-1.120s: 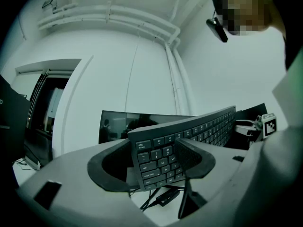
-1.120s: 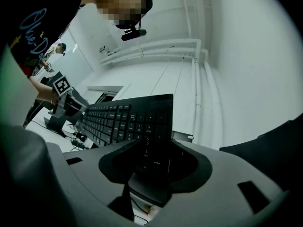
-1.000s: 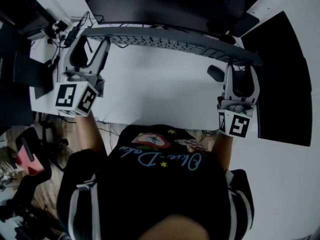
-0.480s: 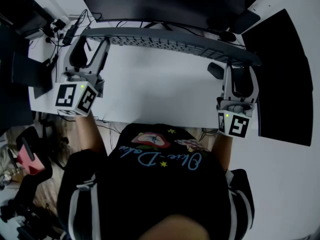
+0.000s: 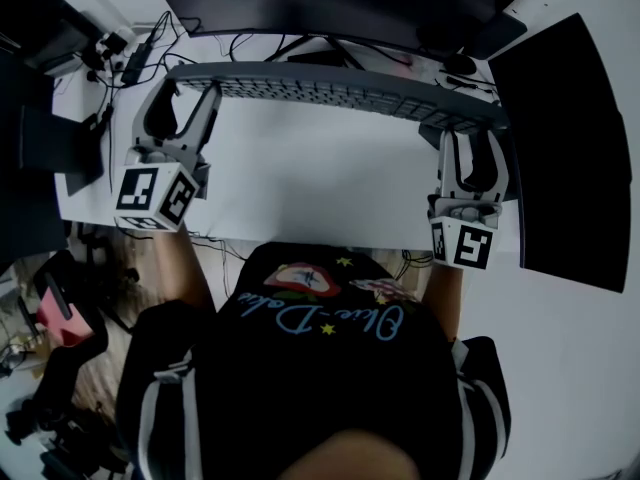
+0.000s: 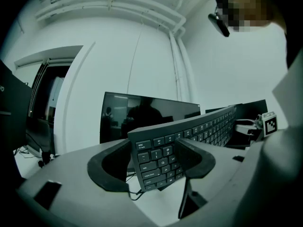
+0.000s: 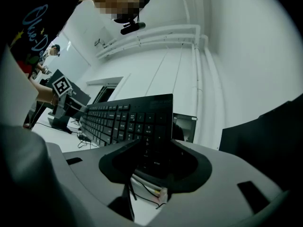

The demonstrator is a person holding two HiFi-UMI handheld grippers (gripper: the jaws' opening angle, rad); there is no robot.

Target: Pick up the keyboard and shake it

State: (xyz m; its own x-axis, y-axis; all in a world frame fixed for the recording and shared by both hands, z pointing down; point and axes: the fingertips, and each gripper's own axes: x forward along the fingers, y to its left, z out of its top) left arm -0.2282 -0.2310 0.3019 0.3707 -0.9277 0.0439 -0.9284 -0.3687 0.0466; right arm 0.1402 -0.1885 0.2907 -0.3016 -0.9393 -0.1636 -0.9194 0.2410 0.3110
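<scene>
Keyboard, long, dark grey plastic (image 5: 335, 90), spans the upper middle of the frame, off the white desk (image 5: 320, 188). The left gripper (image 5: 187, 90) clamps 1 end, the right gripper (image 5: 472, 134) the other. Shaking seems in hand; next needs 2 firm grips through quick up-down strokes.

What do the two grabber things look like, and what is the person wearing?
The left gripper and right gripper are both pale grey, each with two curved jaws, dark on the inside. Each carries a white cube printed with black square markers. The person wears a dark top with pale blue writing and little stars.
</scene>
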